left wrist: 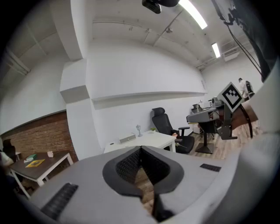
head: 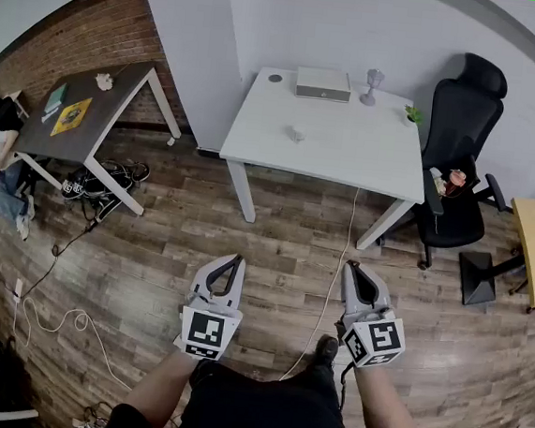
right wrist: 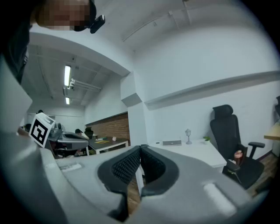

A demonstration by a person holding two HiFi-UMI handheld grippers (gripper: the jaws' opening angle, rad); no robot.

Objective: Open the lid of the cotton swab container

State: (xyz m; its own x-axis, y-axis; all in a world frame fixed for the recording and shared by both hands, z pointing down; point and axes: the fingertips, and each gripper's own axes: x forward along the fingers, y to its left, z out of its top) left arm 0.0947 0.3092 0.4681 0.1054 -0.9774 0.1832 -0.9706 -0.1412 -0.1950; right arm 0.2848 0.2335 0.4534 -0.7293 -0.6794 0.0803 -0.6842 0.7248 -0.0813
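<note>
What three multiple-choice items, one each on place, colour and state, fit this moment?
1. The black chair stands where? A) right of the table with the grey box B) left of it C) under it
2. That table is: A) black B) white C) yellow
3. The left claw and right claw are: A) wide open B) shut on a lid C) shut, empty

Answers: A, the chair is at the table's right end; B, its top and legs are white; C, each claw's pads meet with nothing between.
</note>
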